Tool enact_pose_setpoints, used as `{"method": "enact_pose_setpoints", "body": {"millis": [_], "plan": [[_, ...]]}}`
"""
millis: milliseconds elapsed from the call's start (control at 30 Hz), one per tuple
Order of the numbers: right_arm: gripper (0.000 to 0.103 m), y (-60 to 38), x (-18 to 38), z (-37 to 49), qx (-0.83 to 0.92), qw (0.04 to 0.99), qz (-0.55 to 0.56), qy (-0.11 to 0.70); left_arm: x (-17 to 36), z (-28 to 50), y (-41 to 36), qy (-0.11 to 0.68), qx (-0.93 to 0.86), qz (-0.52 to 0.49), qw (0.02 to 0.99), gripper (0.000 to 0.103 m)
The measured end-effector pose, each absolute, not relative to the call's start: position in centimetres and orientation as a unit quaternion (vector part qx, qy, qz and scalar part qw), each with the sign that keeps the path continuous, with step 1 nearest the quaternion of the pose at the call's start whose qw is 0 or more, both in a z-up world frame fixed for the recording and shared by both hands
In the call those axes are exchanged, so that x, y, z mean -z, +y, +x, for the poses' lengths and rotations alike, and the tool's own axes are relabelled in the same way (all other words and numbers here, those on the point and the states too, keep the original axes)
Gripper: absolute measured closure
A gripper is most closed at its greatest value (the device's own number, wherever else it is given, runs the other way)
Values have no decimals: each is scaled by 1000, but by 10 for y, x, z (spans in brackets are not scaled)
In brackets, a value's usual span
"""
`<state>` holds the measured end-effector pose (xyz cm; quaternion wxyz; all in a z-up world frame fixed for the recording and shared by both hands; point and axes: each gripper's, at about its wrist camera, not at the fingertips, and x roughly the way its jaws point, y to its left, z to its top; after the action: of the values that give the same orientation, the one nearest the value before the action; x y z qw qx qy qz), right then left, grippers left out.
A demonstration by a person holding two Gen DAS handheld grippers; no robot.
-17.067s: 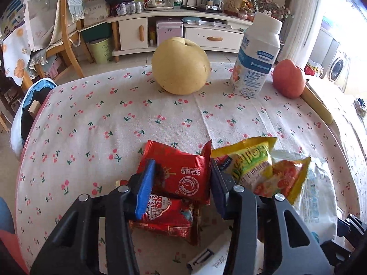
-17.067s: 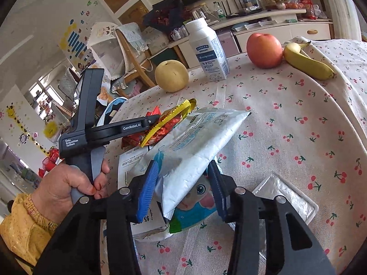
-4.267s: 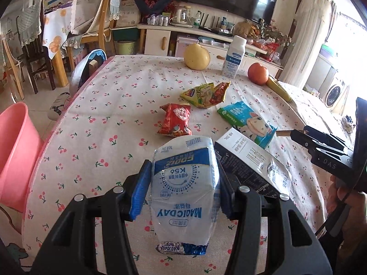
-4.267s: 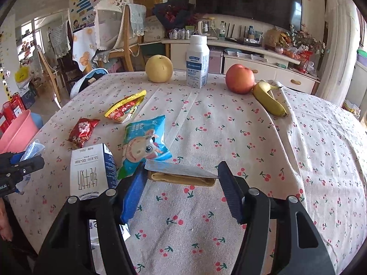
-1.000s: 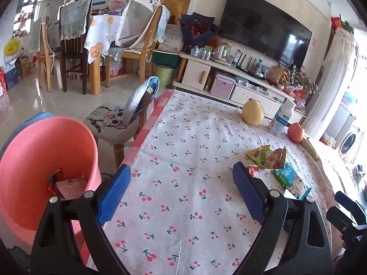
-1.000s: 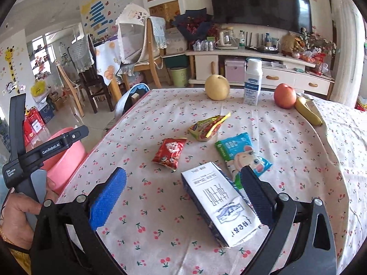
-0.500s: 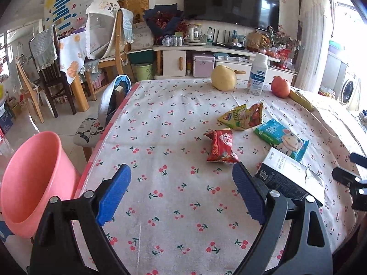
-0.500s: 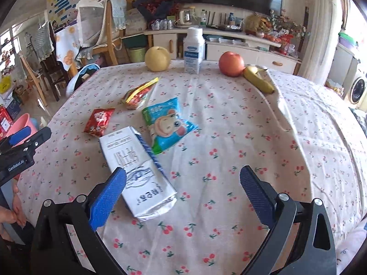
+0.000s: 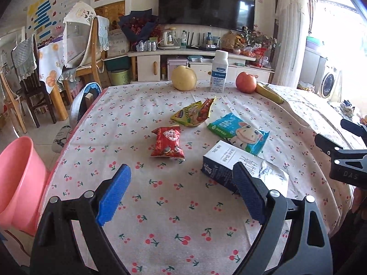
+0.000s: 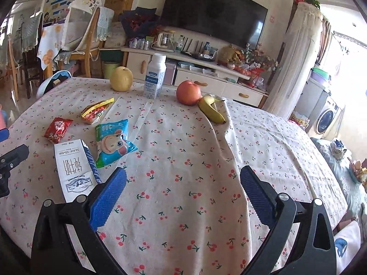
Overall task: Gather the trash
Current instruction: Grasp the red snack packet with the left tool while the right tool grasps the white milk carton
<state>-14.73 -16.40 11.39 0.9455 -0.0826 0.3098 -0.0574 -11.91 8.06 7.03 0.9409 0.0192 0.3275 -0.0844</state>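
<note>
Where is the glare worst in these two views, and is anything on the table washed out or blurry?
Left wrist view: the window at right is blown out; the red snack packet and milk carton stay sharp. Right wrist view: glare again at the right edge, by the washing machine; the banana is clear, edges bend from fisheye.

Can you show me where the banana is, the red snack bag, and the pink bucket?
banana (image 10: 212, 112): right wrist view, middle of its yellow peel.
red snack bag (image 9: 167, 141): left wrist view, middle of the front.
pink bucket (image 9: 16, 181): left wrist view, outer wall beside the table.
</note>
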Motion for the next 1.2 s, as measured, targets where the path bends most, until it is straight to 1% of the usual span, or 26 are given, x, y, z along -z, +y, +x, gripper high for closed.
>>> {"method": "enact_pose_setpoints", "body": {"millis": [133, 333, 533, 667, 833, 1033, 1200], "plan": [[5, -180, -112, -146, 43, 953, -46, 297, -75, -119, 73, 322, 94, 19, 942, 12], [5, -206, -95, -125, 9, 939, 14, 342, -85, -113, 69, 315, 109, 3, 943, 12], [5, -204, -88, -112, -58, 929, 46, 362, -88, -88, 70, 322, 131, -17, 937, 12], [5, -192, -88, -101, -92, 922, 54, 372, -75, -58, 67, 354, 131, -4, 926, 12], [5, -179, -91, -90, -118, 924, 64, 358, -56, -25, 72, 383, 107, -5, 918, 12], [5, -163, -86, -85, -174, 908, 89, 371, -38, -2, 81, 401, 89, -1, 912, 12], [5, -133, -82, -90, -226, 893, 51, 385, -32, 12, 85, 408, 88, -7, 909, 13]]}}
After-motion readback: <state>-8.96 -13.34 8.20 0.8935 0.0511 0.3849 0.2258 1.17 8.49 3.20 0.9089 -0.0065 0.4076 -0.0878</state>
